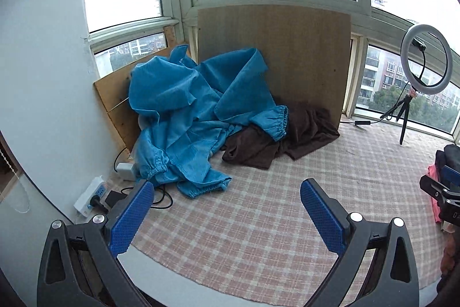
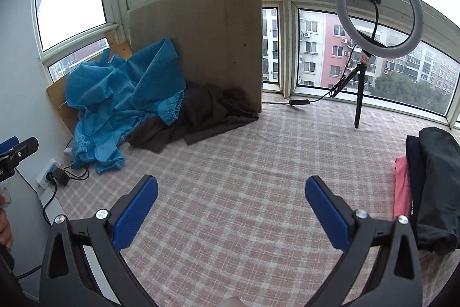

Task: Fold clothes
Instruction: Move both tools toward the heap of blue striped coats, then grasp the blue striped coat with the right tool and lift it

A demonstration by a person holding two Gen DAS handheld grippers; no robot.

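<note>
Claws [image 1: 227, 192] [image 2: 231, 189] wide apart above cloth [image 1: 258, 235]

Both wrist views low, facing window corner, sharing blue garment [image 1: 184, 117]

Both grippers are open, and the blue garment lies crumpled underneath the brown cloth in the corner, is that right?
Not quite: the blue garment lies on top of the brown cloth, as the left wrist view shows. Both the left gripper and right gripper are open.

Blue garment [image 1: 184, 111], brown cloth [image 1: 281, 140], pink-and-white plaid mat [image 1: 258, 220], possibly black clothes [image 2: 437, 186].
</note>
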